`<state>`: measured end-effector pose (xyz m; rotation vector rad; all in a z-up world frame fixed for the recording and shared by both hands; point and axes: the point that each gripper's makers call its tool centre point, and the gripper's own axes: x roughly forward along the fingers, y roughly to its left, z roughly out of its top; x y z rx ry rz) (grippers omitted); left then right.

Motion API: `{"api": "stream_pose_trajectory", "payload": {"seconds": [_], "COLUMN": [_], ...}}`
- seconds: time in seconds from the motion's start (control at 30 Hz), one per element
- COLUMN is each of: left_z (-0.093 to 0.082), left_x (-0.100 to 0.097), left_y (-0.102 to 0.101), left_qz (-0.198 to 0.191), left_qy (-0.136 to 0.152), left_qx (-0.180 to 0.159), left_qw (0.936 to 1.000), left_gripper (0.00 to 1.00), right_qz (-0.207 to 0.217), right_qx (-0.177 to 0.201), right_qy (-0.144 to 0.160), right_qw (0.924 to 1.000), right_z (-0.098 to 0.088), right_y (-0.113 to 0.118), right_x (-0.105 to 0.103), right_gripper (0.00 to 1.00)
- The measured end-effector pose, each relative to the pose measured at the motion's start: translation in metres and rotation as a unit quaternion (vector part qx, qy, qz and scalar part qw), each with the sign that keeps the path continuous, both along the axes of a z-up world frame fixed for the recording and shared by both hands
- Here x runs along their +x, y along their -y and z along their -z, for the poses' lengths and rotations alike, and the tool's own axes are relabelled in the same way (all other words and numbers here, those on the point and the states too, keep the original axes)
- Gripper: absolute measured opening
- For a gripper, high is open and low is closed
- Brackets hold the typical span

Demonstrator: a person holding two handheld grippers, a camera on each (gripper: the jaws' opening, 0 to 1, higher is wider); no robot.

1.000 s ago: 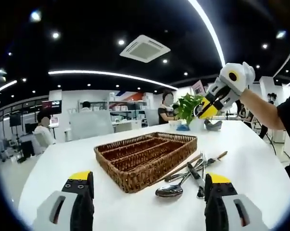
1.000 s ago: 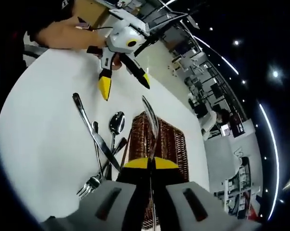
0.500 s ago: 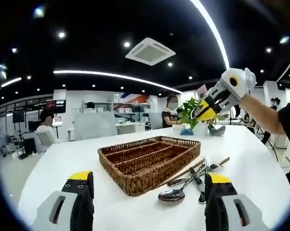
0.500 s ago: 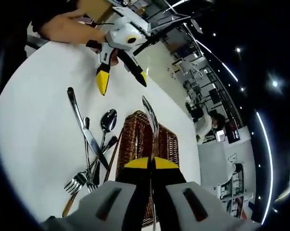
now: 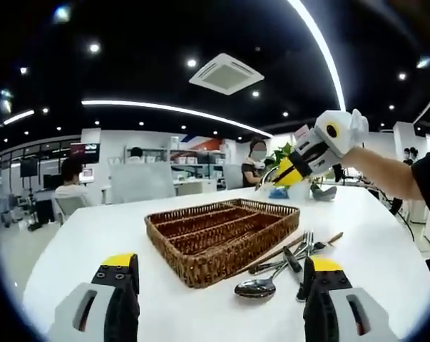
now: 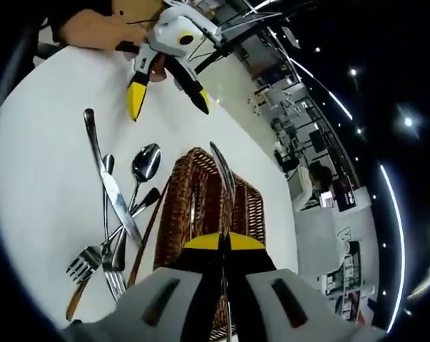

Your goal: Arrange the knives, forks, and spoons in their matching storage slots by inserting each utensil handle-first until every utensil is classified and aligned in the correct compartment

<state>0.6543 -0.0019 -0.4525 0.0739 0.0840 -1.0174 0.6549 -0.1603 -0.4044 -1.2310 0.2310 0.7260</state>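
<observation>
The utensil (image 6: 224, 178) sat pinched between the pressed-together jaws of the right gripper (image 6: 223, 246), its slim metal end pointing forward over the wicker cutlery tray (image 6: 200, 214); whether it was a knife or a handle end I could not tell. In the left gripper view that same right gripper (image 5: 300, 165) hung above and beyond the tray's far corner. The tray (image 5: 222, 235) lay on the white table (image 5: 86, 242), its long slots looking empty. Just beside it lay the loose pile: a spoon (image 5: 256, 288), a fork (image 5: 306, 241) and a knife (image 6: 118, 203) crossed over one another. The left gripper (image 5: 218, 281) waited low before the tray, jaws spread and holding nothing. The step in hand looked like carrying this piece to its slot. Next it would need lining up along a slot and lowering in.
</observation>
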Motion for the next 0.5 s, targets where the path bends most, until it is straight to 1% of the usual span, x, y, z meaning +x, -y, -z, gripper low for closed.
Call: {"api": "stream_pose_trajectory", "payload": {"seconds": [0.1, 0.2, 0.27, 0.3, 0.37, 0.5], "left_z": [-0.001, -0.003, -0.003, -0.003, -0.002, -0.001], "left_x": [0.0, -0.001, -0.001, 0.0, -0.001, 0.0], "left_y": [0.0, -0.001, -0.001, -0.002, -0.001, -0.001], "left_qz": [-0.003, -0.004, -0.007, -0.011, -0.01, -0.011], "left_qy": [0.006, 0.007, 0.011, 0.018, 0.013, 0.013], "left_qx": [0.004, 0.001, 0.004, 0.01, 0.007, 0.007], "left_qw": [1.0, 1.0, 0.9999, 0.9997, 0.9998, 0.9998], "left_gripper": [1.0, 1.0, 1.0, 1.0, 1.0, 1.0], "right_qz": [-0.001, 0.001, 0.0, 0.0, 0.001, 0.002], "right_qx": [0.008, 0.003, 0.0, -0.003, -0.009, -0.003], "right_qy": [-0.004, -0.002, 0.0, -0.001, -0.001, -0.006], "right_qw": [1.0, 1.0, 1.0, 1.0, 1.0, 1.0], "right_z": [0.002, 0.004, 0.004, 0.006, 0.008, 0.009], "right_y": [0.001, 0.002, 0.002, 0.001, 0.001, 0.003], "right_x": [0.005, 0.012, 0.016, 0.018, 0.023, 0.031], "right_gripper": [0.0, 0.0, 0.0, 0.0, 0.0, 0.0]}}
